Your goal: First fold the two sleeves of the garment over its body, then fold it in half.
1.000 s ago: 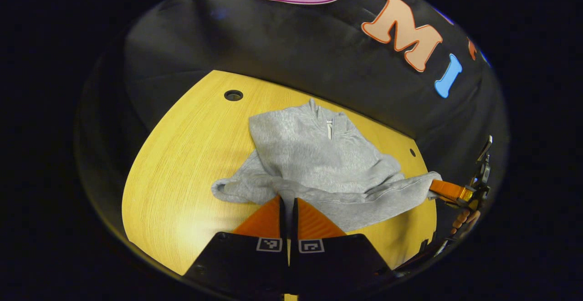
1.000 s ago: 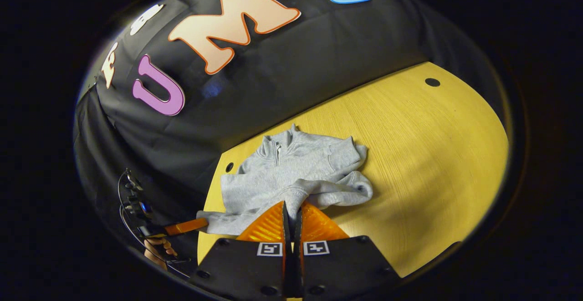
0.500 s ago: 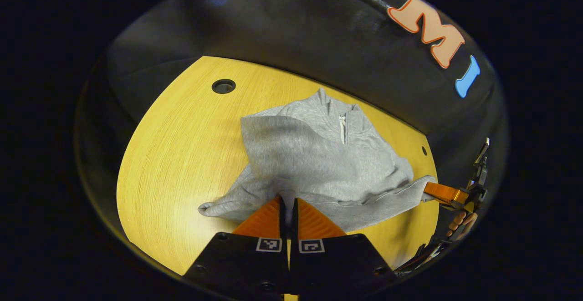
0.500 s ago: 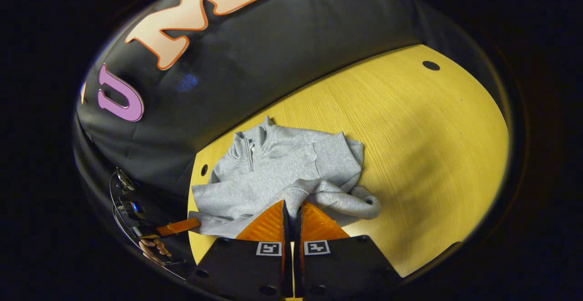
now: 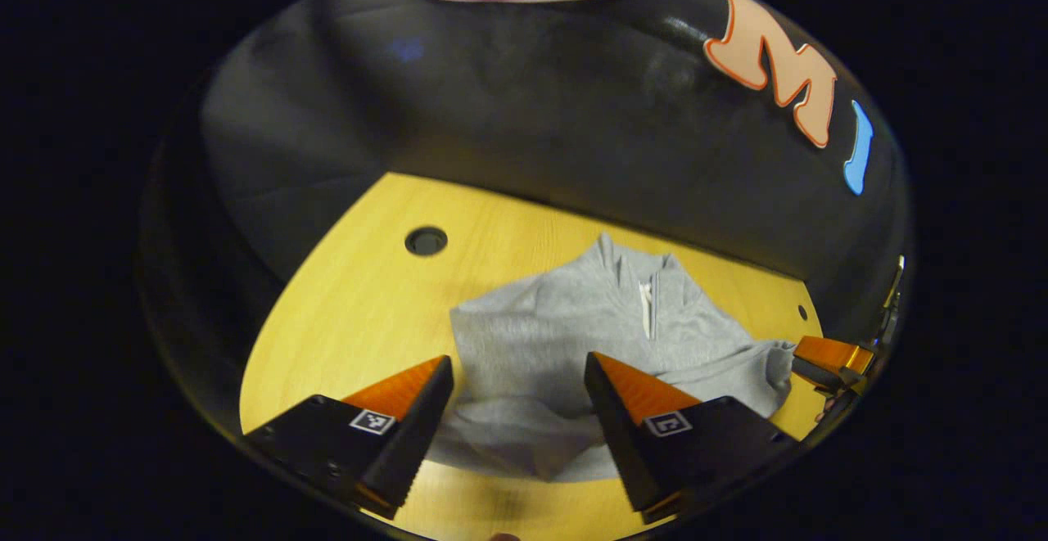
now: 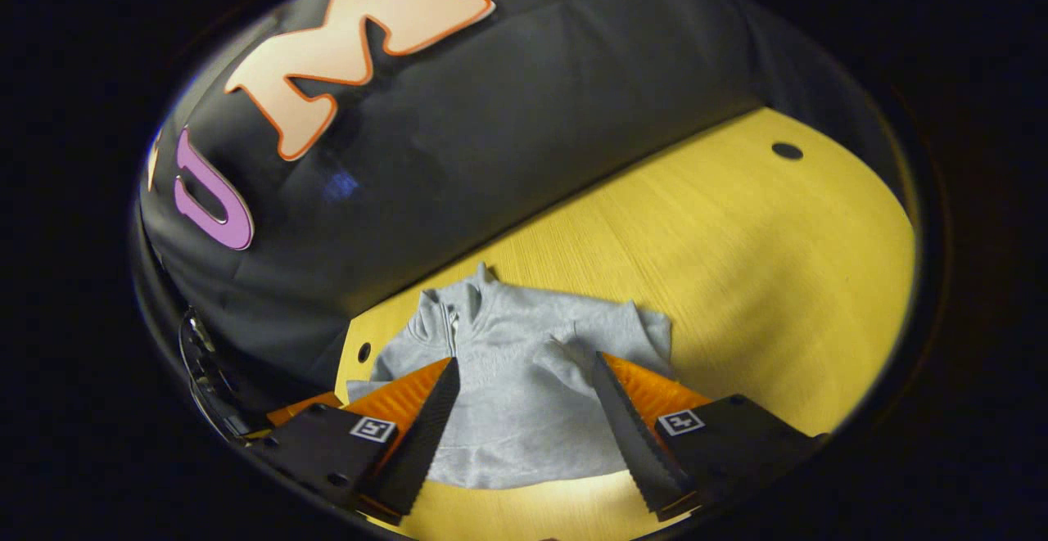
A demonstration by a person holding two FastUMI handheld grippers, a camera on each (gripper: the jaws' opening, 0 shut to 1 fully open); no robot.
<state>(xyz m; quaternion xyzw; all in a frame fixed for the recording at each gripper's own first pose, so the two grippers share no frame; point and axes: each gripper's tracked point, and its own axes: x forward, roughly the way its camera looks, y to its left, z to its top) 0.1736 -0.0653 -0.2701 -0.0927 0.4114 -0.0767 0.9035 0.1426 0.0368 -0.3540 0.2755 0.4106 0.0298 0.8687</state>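
The grey garment (image 5: 565, 353) is seen lying folded on the yellow table (image 5: 360, 312). Both the left gripper (image 5: 517, 377) and right gripper (image 6: 524, 377) are held spread wide and empty above it, apparently so the cloth can settle.

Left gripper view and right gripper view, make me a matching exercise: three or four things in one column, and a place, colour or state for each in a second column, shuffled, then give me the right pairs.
Column one:
1. garment
2. table
3. left gripper
4. zipper

Column two:
A. yellow wood with round holes
B. runs down from the collar
C. grey, lying flat on the table
D. fingers spread apart above the cloth, holding nothing

Pairs: 1-C, 2-A, 3-D, 4-B. The right gripper is spread open over the garment too.
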